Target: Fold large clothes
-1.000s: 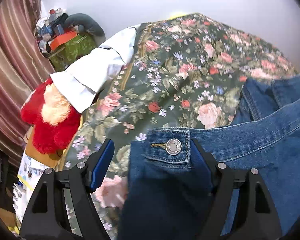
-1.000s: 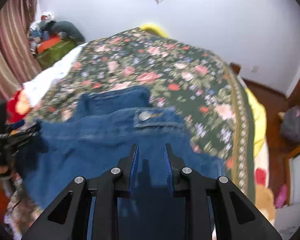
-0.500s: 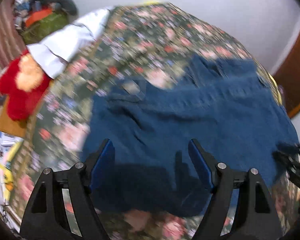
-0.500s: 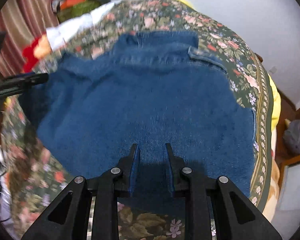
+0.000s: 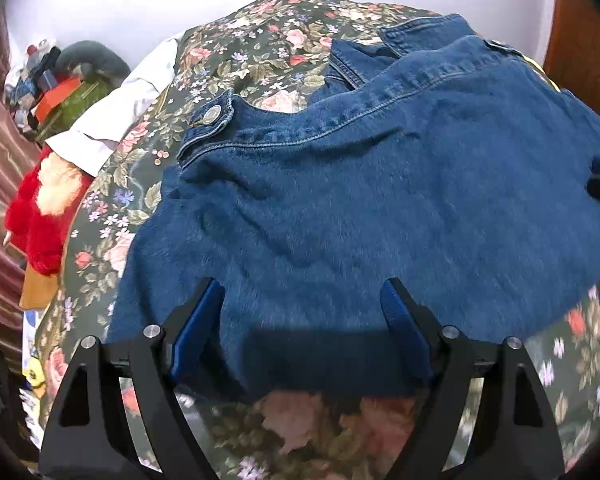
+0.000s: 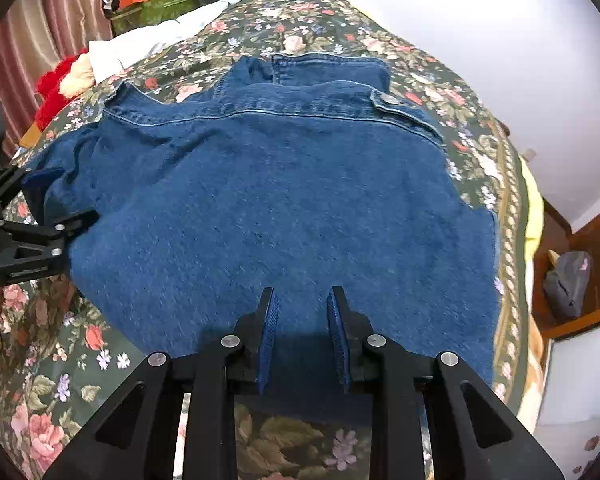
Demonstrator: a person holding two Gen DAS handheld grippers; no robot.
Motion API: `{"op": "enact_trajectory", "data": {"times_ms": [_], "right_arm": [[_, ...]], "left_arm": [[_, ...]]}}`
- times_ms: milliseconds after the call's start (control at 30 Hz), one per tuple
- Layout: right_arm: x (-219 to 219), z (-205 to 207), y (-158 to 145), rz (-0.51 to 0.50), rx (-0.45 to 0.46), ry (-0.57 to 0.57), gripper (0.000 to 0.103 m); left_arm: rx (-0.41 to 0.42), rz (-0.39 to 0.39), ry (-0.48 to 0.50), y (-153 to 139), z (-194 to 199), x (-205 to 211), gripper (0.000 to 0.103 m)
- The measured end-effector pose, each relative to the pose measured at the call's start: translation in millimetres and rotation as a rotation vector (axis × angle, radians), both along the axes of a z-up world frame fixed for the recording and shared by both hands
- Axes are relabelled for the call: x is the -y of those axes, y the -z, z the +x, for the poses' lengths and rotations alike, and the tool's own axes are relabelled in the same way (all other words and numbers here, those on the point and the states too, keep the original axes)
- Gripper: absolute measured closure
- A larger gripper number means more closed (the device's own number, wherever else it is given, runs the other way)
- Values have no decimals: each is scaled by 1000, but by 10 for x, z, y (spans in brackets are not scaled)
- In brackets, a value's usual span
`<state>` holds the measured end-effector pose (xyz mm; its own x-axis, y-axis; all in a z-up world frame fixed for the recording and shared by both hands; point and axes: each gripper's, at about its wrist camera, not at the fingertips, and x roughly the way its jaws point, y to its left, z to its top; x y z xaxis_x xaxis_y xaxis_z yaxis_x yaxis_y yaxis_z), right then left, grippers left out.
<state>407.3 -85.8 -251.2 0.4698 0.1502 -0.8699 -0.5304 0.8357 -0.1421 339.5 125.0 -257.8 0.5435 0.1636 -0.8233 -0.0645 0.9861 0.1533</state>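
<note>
Denim jacket [image 6: 268, 208] lies spread on the bed [image 6: 452, 92], waistband side at 12 o'clock. My left gripper [image 5: 302, 300] fingers are wide apart & opening, over the jacket's near hem, not pinching it. Right gripper [image 6: 302, 308]: fingers nearly together, near hem runs btwn them; can't tell if it's clamped.

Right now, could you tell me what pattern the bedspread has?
The bedspread is dark green with pink and red flowers, clearest in the right wrist view.

White wall [image 6: 480, 40], striped curtain [image 6: 40, 32], floral bedspread [image 6: 300, 20]
</note>
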Motion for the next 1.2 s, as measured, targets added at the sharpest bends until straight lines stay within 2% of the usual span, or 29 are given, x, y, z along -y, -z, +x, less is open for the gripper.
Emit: {"op": "enact_trajectory", "data": {"times_ms": [67, 233, 267, 400, 533, 600, 800, 933, 1000, 1067, 1133, 1200], "right_arm": [[39, -35, -24, 6, -3, 1, 81], [115, -123, -69, -10, 12, 16, 81], [141, -153, -86, -21, 19, 23, 81], [285, -212, -156, -31, 14, 53, 81], [380, -249, -280, 26, -26, 69, 81], [366, -271, -388, 63, -18, 65, 81], [16, -285, -541, 99, 10, 15, 81], [-304, -262, -391, 55, 11, -54, 81], [-451, -204, -177, -4, -14, -75, 81], [-511, -131, 51, -44, -52, -80, 81], [-500, -118, 127, -29, -41, -89, 81], [-479, -124, 143, -10, -26, -101, 80]], "left_arm": [[-9, 27, -20, -30, -91, -20, 19], [-4, -87, -95, -134, -421, -276, 20], [0, -127, -119, -157, -507, -359, 20], [-12, -177, -251, -164, -708, -626, 20], [3, -376, -394, -146, -899, -925, 20], [-2, -481, -433, -132, -957, -969, 20], [-35, -703, -401, -6, -807, -793, 20], [-59, -826, -414, 163, -622, -709, 20], [-59, -874, -431, 241, -523, -718, 20], [-58, -901, -456, 307, -437, -751, 20], [-41, -892, -507, 371, -389, -790, 20], [-11, -930, -522, 410, -334, -843, 20]]}}
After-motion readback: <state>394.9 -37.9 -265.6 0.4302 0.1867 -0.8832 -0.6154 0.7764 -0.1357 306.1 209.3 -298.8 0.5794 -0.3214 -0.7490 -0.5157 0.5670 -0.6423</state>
